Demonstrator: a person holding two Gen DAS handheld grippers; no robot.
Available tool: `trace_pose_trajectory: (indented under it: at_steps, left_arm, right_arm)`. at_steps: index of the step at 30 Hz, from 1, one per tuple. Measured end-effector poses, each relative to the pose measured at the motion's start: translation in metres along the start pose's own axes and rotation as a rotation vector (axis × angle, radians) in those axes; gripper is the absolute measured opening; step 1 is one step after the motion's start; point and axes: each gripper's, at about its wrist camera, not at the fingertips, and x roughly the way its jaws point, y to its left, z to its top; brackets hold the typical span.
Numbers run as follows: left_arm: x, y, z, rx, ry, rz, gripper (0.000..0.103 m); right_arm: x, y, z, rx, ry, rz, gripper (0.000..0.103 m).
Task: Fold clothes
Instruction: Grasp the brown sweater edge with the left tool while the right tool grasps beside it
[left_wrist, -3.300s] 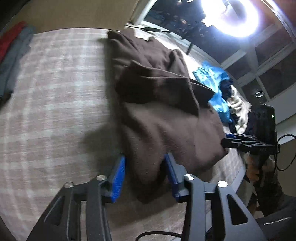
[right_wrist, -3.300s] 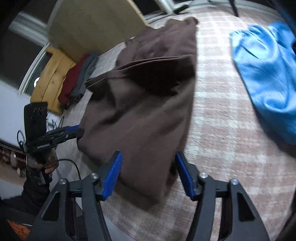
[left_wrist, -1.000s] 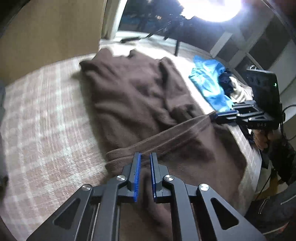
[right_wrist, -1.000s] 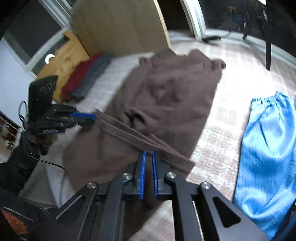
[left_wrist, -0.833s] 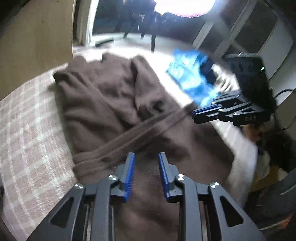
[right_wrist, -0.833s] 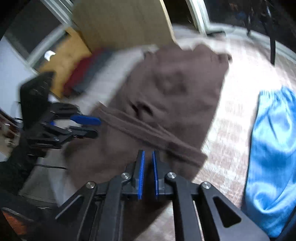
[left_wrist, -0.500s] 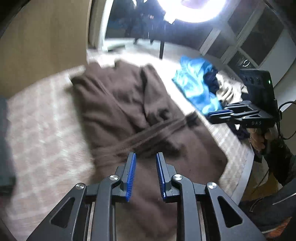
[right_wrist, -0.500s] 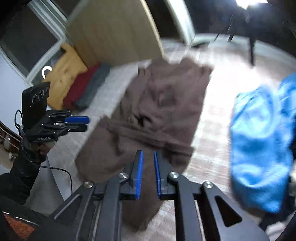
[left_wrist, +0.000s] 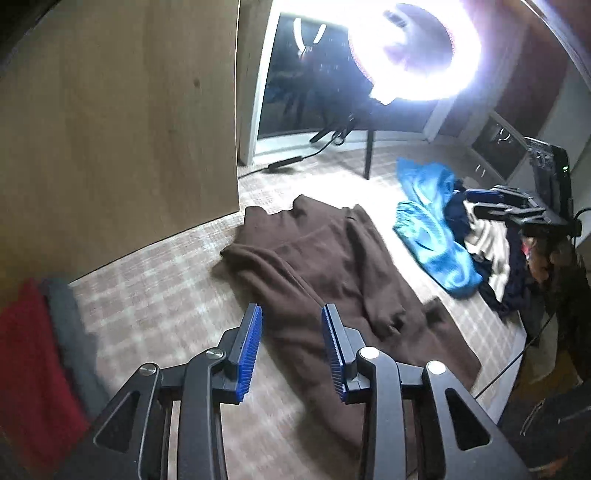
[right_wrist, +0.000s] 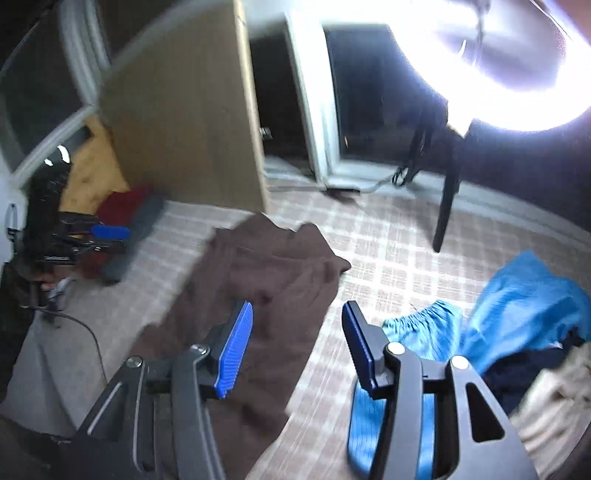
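Note:
A brown garment (left_wrist: 332, 280) lies folded lengthwise on the checked bedcover (left_wrist: 155, 306), one sleeve laid along it. My left gripper (left_wrist: 291, 328) hangs above its near left part; its jaws are opening and nothing is between them. In the right wrist view the same brown garment (right_wrist: 266, 295) lies below and left of my right gripper (right_wrist: 297, 332), whose jaws are opening wide with nothing held. The right gripper (left_wrist: 491, 201) also shows at the far right of the left wrist view, and the left gripper (right_wrist: 107, 238) at the left of the right wrist view.
A blue garment (left_wrist: 432, 229) and a heap of dark and cream clothes (left_wrist: 491, 251) lie right of the brown one. Folded red and grey clothes (left_wrist: 37, 354) sit at the left. A wooden headboard (left_wrist: 118, 122), a lamp stand (right_wrist: 447, 206) and a bright ring light (left_wrist: 417, 48) stand behind.
Both grippers let go of the brown garment's hem, opened and rose away from it. The folded-over bottom part now lies flat on the garment.

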Motion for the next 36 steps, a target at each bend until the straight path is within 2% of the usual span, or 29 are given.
trace_pose_trajectory:
  at_steps: [7, 10, 13, 15, 16, 18, 21, 22, 23, 24, 25, 26, 27, 28, 32, 36]
  left_arm:
    - [0.108, 0.027, 0.031, 0.051, 0.128, 0.077, 0.032]
    - [0.137, 0.044, 0.04, 0.047, 0.165, 0.097, 0.032]
    - [0.153, 0.046, 0.043, 0.076, 0.186, 0.083, 0.034]
    - [0.16, 0.042, 0.043, 0.12, 0.197, 0.096, 0.042]
    - [0.163, 0.042, 0.044, 0.133, 0.2, 0.1, 0.044]
    - [0.165, 0.043, 0.045, 0.14, 0.202, 0.098, 0.048]
    - [0.163, 0.042, 0.043, 0.153, 0.197, 0.091, 0.047]
    - [0.164, 0.04, 0.042, 0.163, 0.191, 0.088, 0.045]
    - [0.164, 0.039, 0.042, 0.173, 0.187, 0.072, 0.033]
    - [0.164, 0.037, 0.041, 0.183, 0.184, 0.054, 0.024]
    - [0.164, 0.035, 0.041, 0.193, 0.178, 0.05, 0.023]
    - [0.164, 0.033, 0.042, 0.203, 0.172, 0.046, 0.017]
    - [0.163, 0.033, 0.042, 0.205, 0.164, 0.04, 0.011]
    - [0.159, 0.034, 0.043, 0.193, 0.157, 0.031, 0.011]
    - [0.117, 0.031, 0.051, 0.145, 0.077, -0.013, 0.01]
    - [0.056, 0.003, 0.04, 0.197, -0.014, 0.015, 0.01]
  right_arm:
    - [0.117, -0.038, 0.023, 0.064, 0.15, 0.021, 0.05]
    - [0.14, -0.047, 0.028, 0.056, 0.172, 0.012, 0.05]
    - [0.156, -0.052, 0.03, 0.045, 0.199, 0.028, 0.05]
    - [0.165, -0.053, 0.032, 0.042, 0.219, 0.039, 0.051]
    - [0.167, -0.053, 0.033, 0.037, 0.221, 0.048, 0.055]
    - [0.169, -0.052, 0.034, 0.016, 0.209, 0.06, 0.057]
    - [0.171, -0.047, 0.035, -0.021, 0.198, 0.059, 0.056]
    - [0.17, -0.045, 0.034, -0.03, 0.198, 0.073, 0.045]
    - [0.17, -0.044, 0.034, -0.032, 0.2, 0.085, 0.035]
    - [0.169, -0.045, 0.034, -0.026, 0.2, 0.09, 0.033]
    - [0.167, -0.046, 0.034, -0.017, 0.197, 0.097, 0.027]
    - [0.164, -0.048, 0.035, -0.003, 0.189, 0.106, 0.02]
    - [0.159, -0.051, 0.037, 0.016, 0.179, 0.119, 0.019]
    - [0.152, -0.053, 0.038, 0.039, 0.165, 0.135, 0.017]
    - [0.102, -0.04, 0.046, 0.031, 0.077, 0.153, 0.015]
    - [0.042, -0.013, 0.041, -0.025, 0.0, 0.132, 0.015]
